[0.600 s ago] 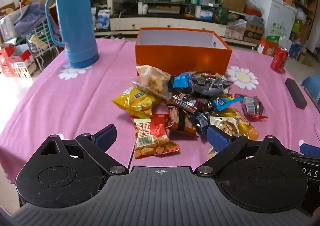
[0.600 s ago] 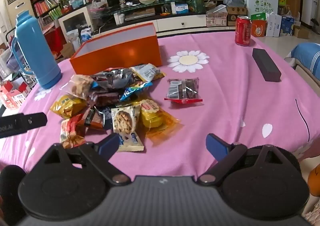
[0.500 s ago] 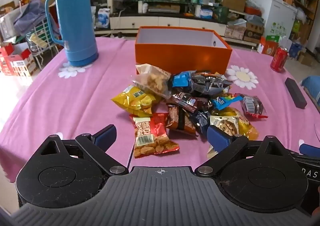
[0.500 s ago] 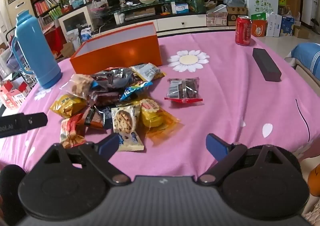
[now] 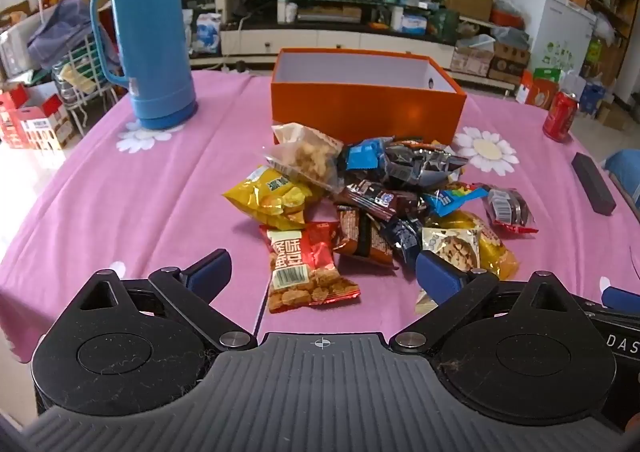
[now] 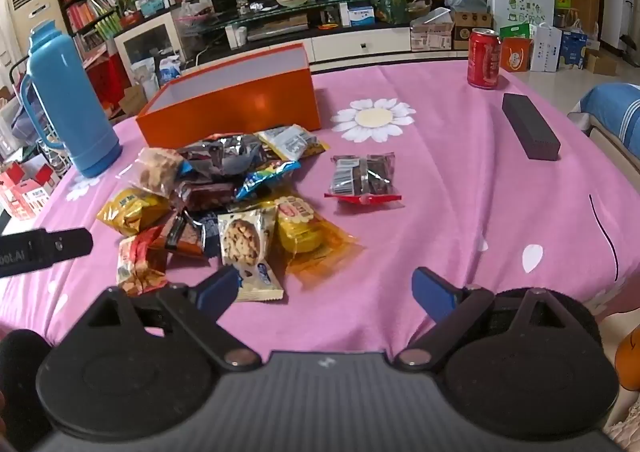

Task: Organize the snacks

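Much bare tablecloth (image 6: 460, 187) around snack pile (image 6: 224, 195).

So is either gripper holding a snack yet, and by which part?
Nothing held. Left gripper and right gripper are both open over the tablecloth.

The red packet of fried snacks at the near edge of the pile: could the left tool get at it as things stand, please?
Probably yes. The red packet lies flat at the pile's near edge, just ahead of the open left tool, with only bare tablecloth between them. Only its far edge meets other packets.
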The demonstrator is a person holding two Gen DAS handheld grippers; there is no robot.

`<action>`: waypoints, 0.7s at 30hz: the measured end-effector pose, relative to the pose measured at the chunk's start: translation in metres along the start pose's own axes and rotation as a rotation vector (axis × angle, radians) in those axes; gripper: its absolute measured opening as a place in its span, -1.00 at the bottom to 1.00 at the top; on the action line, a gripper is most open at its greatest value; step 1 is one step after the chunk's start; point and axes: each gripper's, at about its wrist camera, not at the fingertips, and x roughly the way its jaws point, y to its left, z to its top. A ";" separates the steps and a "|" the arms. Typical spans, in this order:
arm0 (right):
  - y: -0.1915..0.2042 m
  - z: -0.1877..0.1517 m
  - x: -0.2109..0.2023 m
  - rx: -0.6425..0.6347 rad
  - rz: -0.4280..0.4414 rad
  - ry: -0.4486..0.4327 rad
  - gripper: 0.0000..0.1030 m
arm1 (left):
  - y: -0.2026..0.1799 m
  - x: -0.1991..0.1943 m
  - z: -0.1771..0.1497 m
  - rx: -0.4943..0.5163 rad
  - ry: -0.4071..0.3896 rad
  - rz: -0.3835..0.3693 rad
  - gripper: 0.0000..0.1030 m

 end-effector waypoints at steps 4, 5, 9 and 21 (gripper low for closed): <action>0.000 0.001 0.001 -0.001 0.001 0.002 0.81 | 0.001 -0.001 0.000 -0.004 0.003 0.000 0.55; 0.000 0.001 0.001 -0.001 0.001 0.003 0.81 | 0.001 -0.001 0.001 -0.004 0.003 0.001 0.56; -0.001 0.001 0.001 -0.002 0.003 0.005 0.81 | 0.001 -0.001 0.000 -0.005 0.004 0.000 0.56; 0.000 0.000 0.002 -0.003 0.003 0.008 0.81 | 0.000 0.000 0.000 -0.003 0.006 -0.001 0.57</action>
